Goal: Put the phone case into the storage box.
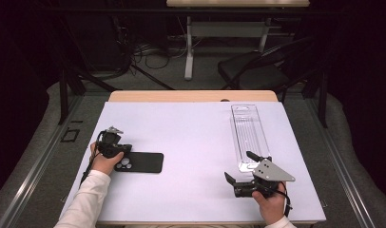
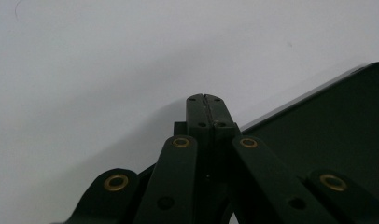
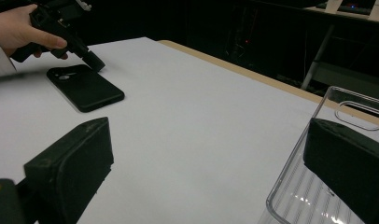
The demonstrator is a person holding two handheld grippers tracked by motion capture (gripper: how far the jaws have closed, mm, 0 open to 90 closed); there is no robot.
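Note:
A black phone (image 1: 142, 162) lies camera side up on the white table cover (image 1: 191, 137), at the left. My left gripper (image 1: 118, 149) is shut with nothing in it. Its tip (image 2: 206, 100) points down at the cover just beside the phone's (image 2: 337, 140) edge. My right gripper (image 1: 238, 165) is held open near the front right. Its two pads (image 3: 71, 163) stand wide apart, one of them in front of a clear plastic tray (image 3: 313, 186). In the right gripper view the phone (image 3: 85, 87) and the left gripper (image 3: 92, 60) are at the far left.
The clear plastic tray (image 1: 249, 133) lies lengthwise on the right half of the cover, its near end by my right gripper. A wooden table edge (image 1: 191, 96) runs along the back. A black chair (image 1: 257, 69) and cables stand on the floor beyond.

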